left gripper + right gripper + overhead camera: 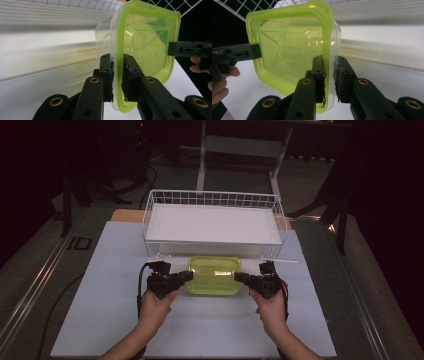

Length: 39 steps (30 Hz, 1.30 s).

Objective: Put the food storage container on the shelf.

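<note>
Before the white wire basket (215,200), a clear plastic box with green lid (214,275) is held.
Its rim is clamped by the left gripper (186,277) and the right gripper (241,278) at opposite ends.

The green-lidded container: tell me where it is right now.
In the high view the green-lidded container sits centre table, just in front of the white wire basket, clamped at its short ends by the left gripper and the right gripper.
</note>
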{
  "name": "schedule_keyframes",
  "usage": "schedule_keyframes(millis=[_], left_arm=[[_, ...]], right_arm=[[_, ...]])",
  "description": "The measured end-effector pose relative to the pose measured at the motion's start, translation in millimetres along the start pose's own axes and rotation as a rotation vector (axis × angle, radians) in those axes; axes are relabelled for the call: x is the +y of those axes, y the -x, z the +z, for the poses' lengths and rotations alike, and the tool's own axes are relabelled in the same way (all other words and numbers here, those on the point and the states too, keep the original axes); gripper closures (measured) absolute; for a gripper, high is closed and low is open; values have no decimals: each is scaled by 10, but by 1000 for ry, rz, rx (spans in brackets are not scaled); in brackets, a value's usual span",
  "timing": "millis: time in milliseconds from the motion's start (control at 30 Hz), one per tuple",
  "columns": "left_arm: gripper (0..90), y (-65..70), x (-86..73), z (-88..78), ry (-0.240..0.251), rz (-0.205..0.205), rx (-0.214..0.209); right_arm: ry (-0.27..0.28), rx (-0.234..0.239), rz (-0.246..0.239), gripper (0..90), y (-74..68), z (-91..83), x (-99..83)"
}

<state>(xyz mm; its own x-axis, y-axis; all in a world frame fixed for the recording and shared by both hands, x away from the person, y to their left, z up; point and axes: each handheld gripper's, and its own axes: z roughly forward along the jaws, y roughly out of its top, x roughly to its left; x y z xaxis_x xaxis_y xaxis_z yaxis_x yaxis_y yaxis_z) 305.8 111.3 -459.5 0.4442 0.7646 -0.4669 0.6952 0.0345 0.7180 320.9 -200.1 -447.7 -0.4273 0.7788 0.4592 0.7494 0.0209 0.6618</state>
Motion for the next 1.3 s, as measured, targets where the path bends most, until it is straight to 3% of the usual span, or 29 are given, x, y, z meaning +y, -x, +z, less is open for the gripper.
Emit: schedule_keyframes(millis=[567, 767, 1067, 1133, 1233, 1300], left_arm=[[803, -323, 45, 315, -38, -16, 42], [801, -420, 30, 411, -34, -55, 52], [798, -428, 63, 537, -49, -41, 83], [794, -444, 64, 550, -33, -43, 71], [788, -458, 74, 568, -22, -28, 63], [780, -465, 77, 582, -12, -14, 61]], right_arm=[[-10, -49, 31, 789, 182, 441, 65], [0, -77, 25, 787, 198, 555, 89], [22, -116, 32, 780, 279, 642, 86], [30, -124, 17, 780, 270, 646, 89], [42, -108, 40, 779, 306, 652, 87], [48, -116, 21, 770, 309, 655, 82]])
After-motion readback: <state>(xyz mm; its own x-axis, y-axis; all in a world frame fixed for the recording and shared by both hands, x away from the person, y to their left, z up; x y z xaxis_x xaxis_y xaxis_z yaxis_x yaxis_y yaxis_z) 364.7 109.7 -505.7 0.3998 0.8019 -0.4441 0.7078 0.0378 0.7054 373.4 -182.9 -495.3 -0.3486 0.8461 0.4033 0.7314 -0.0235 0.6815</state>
